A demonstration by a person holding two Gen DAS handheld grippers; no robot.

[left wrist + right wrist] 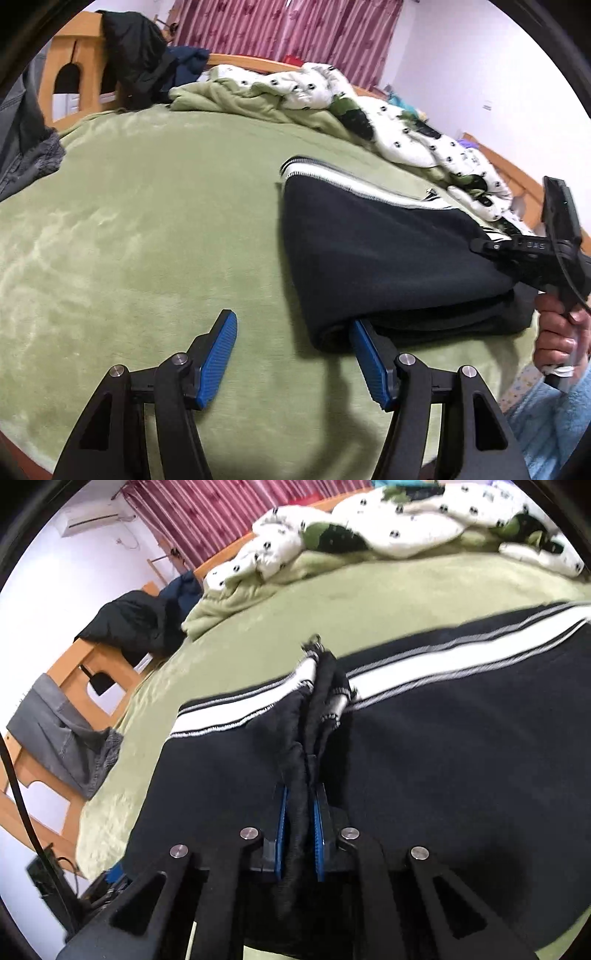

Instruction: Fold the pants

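both jaws: right gripper pinches pants; left gripper spread

Right gripper, blue pads pinched tight on a bunched ridge of black pants with white side stripes. Spread across a green blanket. Beyond: rumpled white patterned quilt, dark jacket draped over wooden bed frame, grey garment, red curtain, wall air conditioner.
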